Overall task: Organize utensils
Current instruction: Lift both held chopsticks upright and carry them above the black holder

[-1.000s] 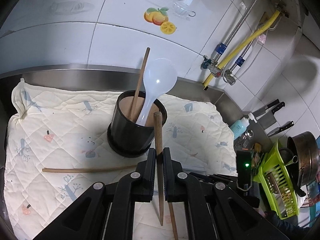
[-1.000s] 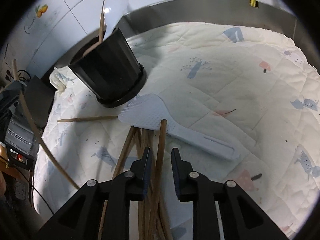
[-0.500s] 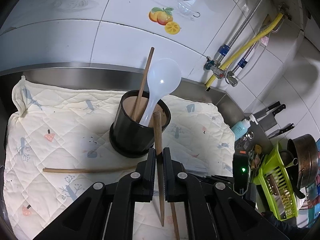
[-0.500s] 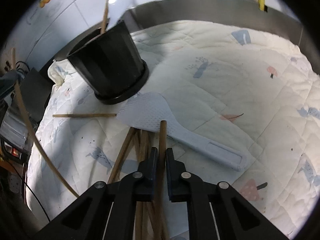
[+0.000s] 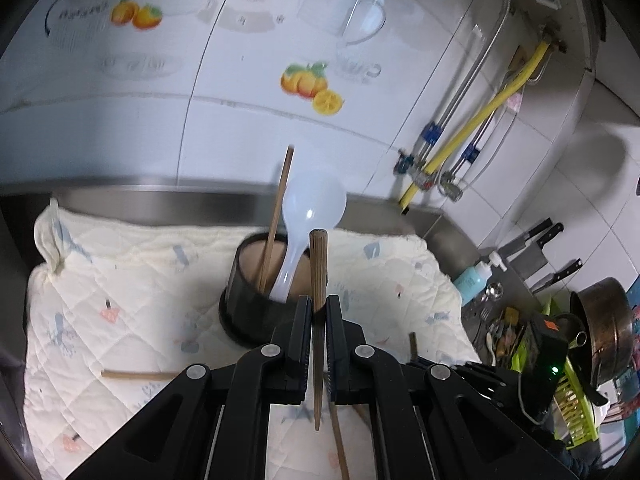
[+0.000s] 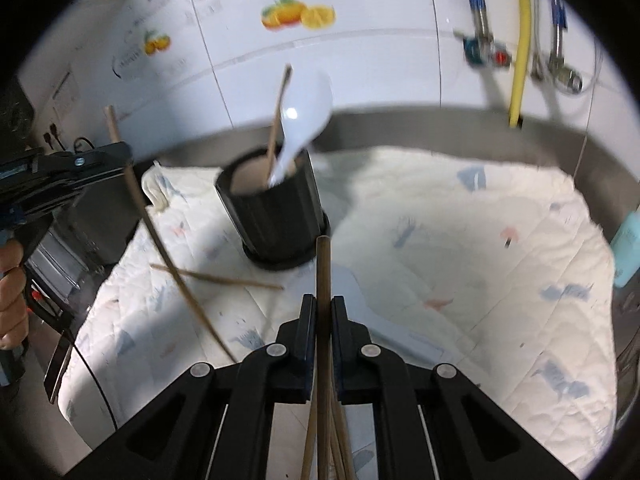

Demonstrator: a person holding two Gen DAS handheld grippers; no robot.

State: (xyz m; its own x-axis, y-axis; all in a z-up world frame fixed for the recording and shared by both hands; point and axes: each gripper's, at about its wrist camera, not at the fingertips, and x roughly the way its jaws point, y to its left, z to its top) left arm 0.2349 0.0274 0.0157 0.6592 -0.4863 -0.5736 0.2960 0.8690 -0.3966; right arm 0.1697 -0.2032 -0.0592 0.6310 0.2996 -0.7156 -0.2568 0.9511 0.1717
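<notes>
A black utensil holder [image 5: 256, 304] [image 6: 276, 216] stands on a quilted white cloth [image 5: 132, 288] [image 6: 460, 280], holding a white spoon [image 5: 308, 216] [image 6: 304, 112] and a wooden chopstick [image 5: 278, 208] [image 6: 279, 112]. My left gripper [image 5: 319, 308] is shut on a dark wooden chopstick [image 5: 318, 264], held just in front of the holder; it also shows at the left of the right wrist view [image 6: 132, 184]. My right gripper [image 6: 323, 308] is shut on a wooden chopstick [image 6: 322, 272] lifted above the cloth. A loose chopstick [image 5: 136, 376] [image 6: 216, 278] lies on the cloth. A white rice paddle [image 6: 360, 300] lies partly hidden behind my right gripper.
A tiled wall with fruit stickers [image 5: 312, 88] and a steel ledge [image 5: 160, 200] stand behind the cloth. Yellow and metal pipes [image 5: 480, 120] are at right. A blue bottle [image 5: 472, 276], knives [image 5: 532, 240], a pan [image 5: 608, 328] and a green rack [image 5: 572, 412] stand to the right.
My right gripper shut on a chopstick from the pile and lifted it, tilting up toward the holder. My left gripper rose and tilted up with its chopstick still held.
</notes>
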